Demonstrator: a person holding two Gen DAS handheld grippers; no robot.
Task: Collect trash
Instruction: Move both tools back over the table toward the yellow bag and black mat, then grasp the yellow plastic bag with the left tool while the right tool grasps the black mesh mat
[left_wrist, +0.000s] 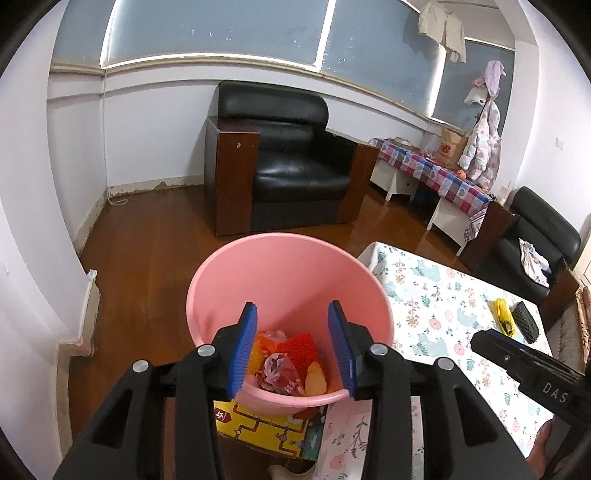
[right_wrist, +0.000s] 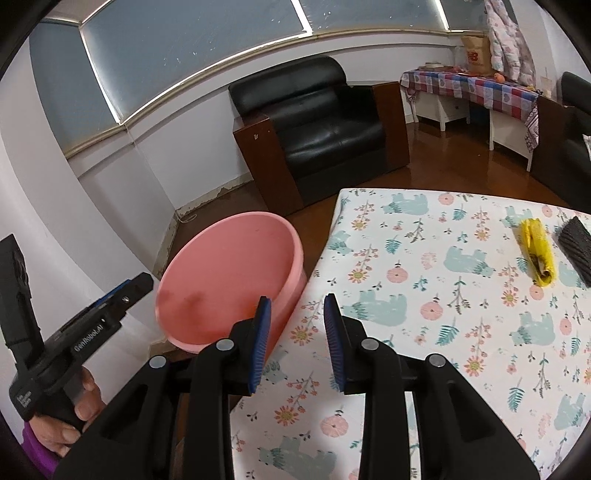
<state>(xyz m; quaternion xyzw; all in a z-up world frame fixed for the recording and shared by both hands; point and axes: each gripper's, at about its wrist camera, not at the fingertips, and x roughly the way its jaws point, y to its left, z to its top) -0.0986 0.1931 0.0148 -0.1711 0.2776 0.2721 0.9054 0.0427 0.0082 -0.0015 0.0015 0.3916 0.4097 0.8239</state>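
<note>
Left gripper (left_wrist: 291, 347) fingers apart, empty, over bin (left_wrist: 288, 280). Right gripper (right_wrist: 295, 339) fingers apart, empty. Yellow bag (right_wrist: 537, 254) near desk (right_wrist: 424, 258) far edge: light, crinkly, soft; you pinch its middle.

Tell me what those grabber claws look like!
Both are chunky black plastic. The left gripper and right gripper have ridged blue pads and round silver rivets. White lettering marks their sides. A purple sleeve shows at the wrist.
</note>
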